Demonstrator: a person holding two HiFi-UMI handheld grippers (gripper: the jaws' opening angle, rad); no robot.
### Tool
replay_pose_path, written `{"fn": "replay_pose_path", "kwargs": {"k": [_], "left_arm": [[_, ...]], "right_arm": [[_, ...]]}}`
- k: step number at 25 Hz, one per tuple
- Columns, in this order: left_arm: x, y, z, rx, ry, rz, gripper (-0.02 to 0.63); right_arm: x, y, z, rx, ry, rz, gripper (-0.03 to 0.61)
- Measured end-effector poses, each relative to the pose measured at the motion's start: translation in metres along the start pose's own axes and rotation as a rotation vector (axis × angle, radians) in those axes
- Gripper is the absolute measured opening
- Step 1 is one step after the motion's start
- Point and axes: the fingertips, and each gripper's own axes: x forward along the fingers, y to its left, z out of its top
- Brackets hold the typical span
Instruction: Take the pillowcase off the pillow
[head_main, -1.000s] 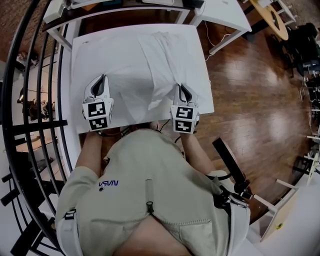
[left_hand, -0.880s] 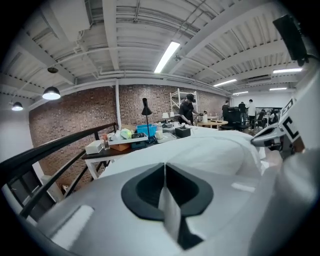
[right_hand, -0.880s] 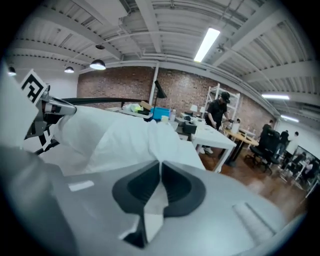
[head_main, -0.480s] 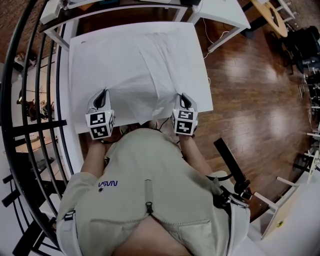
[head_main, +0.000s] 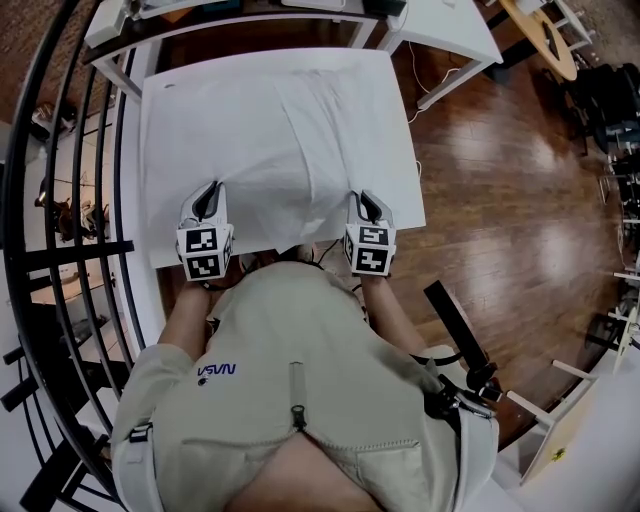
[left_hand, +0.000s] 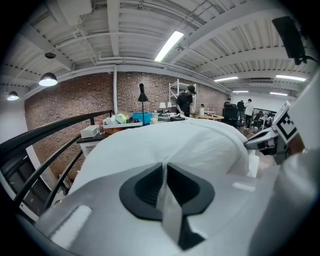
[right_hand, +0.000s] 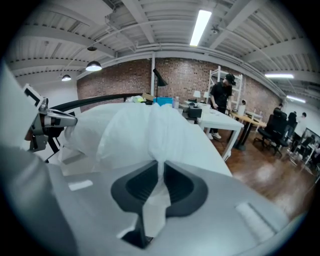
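Pillowcase (head_main: 285, 140), white, with the pillow inside, lies flat on the white table (head_main: 165, 130) and covers most of the table's middle and right.

Head view: left gripper (head_main: 207, 190) and right gripper (head_main: 362, 198) sit at the table's near edge, one at each near corner of the pillowcase, marker cubes toward the person. Wood floor to the table's right, black railing to its left.

Left gripper view: a thin fold of pillowcase (left_hand: 190, 145) runs between the jaws of the left gripper (left_hand: 164, 172). Jaws have just been opening a little, cloth clamped. Right gripper (left_hand: 272, 142) shows further along the table's near edge.

Right gripper view: right gripper (right_hand: 161, 172) pinches a bunched edge of pillowcase (right_hand: 135, 130). Jaws have likewise just been easing apart, cloth between them. Left gripper (right_hand: 50, 122) visible across the table's near edge.
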Motion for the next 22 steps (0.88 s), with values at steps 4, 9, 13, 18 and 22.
{"fn": "replay_pose_path", "kwargs": {"k": [4, 9, 13, 18, 22], "left_arm": [[-0.01, -0.006, 0.018, 0.038, -0.018, -0.005, 0.064], [-0.022, -0.01, 0.061, 0.073, -0.124, -0.001, 0.044], [-0.016, -0.008, 0.097, 0.084, -0.187, -0.027, 0.06], [0.008, -0.007, 0.14, 0.149, -0.215, -0.045, 0.116], [0.039, -0.003, 0.162, 0.156, -0.208, -0.067, 0.169]], "right_arm": [[-0.013, 0.008, 0.021, -0.014, -0.051, 0.048, 0.071], [-0.028, 0.017, 0.072, -0.037, -0.177, 0.094, 0.086], [-0.026, 0.019, 0.117, -0.056, -0.263, 0.121, 0.086], [-0.001, 0.002, 0.172, -0.096, -0.318, 0.127, 0.1], [0.032, -0.012, 0.21, -0.11, -0.317, 0.135, 0.114]]}}
